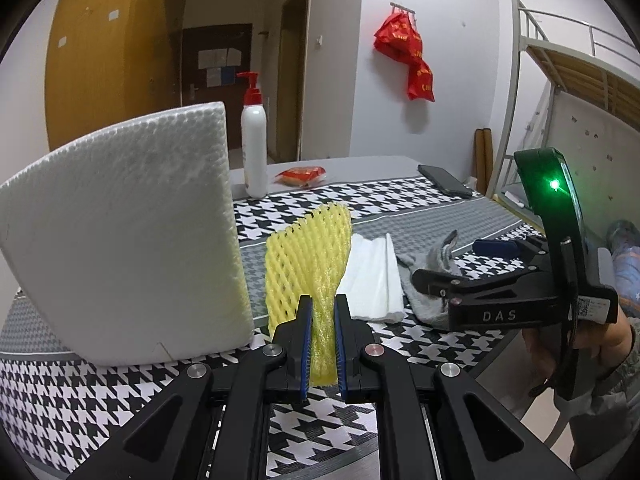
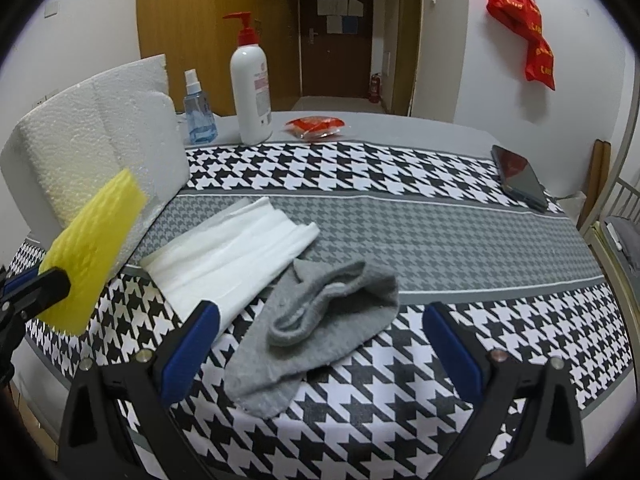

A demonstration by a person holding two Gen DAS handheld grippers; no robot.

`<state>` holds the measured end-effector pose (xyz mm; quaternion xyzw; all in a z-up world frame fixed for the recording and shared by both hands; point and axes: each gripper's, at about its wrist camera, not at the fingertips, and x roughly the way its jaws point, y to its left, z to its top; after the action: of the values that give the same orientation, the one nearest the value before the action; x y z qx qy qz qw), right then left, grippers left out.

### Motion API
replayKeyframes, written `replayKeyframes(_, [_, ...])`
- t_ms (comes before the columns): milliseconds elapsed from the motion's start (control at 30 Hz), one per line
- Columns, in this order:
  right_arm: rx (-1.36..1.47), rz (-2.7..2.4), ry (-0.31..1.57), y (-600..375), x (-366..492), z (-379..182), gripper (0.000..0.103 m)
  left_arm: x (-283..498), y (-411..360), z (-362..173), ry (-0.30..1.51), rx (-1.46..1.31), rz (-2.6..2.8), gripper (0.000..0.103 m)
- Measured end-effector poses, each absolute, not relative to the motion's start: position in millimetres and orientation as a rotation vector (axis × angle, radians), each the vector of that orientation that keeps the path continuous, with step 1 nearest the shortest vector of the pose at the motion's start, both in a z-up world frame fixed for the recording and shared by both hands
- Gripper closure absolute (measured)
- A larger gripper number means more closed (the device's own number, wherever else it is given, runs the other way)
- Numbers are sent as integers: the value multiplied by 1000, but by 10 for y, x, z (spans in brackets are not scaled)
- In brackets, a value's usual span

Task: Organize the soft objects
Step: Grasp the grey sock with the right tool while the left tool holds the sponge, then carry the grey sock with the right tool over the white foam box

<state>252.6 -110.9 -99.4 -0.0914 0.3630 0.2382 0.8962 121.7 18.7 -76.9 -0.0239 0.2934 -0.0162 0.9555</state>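
Observation:
My left gripper point(image 1: 323, 312) is shut on a yellow foam net sleeve point(image 1: 308, 256) and holds it above the table; the sleeve also shows at the left of the right wrist view point(image 2: 94, 248). A folded white cloth point(image 1: 374, 280) point(image 2: 236, 248) and a grey sock point(image 1: 430, 276) point(image 2: 320, 320) lie side by side on the houndstooth tablecloth point(image 2: 400, 200). My right gripper point(image 2: 320, 336) is open, with its fingers either side of the grey sock; its body shows in the left wrist view point(image 1: 500, 304).
A large white foam block point(image 1: 128, 232) point(image 2: 96, 152) stands at the left. A white pump bottle point(image 2: 251, 88), a blue spray bottle point(image 2: 197, 112), a red packet point(image 2: 316, 126) and a dark phone point(image 2: 520, 178) sit at the far side. A bunk bed frame point(image 1: 560, 60) stands at right.

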Motion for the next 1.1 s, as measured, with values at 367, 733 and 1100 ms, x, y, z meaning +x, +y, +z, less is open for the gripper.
replayKeyframes(367, [-242,485,795,-1039,2576,-1089,33,1229,233,-794,598,-55,-33,92])
replayKeyframes(733, [-238,516,831,-998,2591,-1124,64,1214,226,-773,596,-55,-37,92])
replayKeyframes(1100, [-165,533,793,-1127,2503,-932,86,1111,187,-706,577,-51,-33,92])
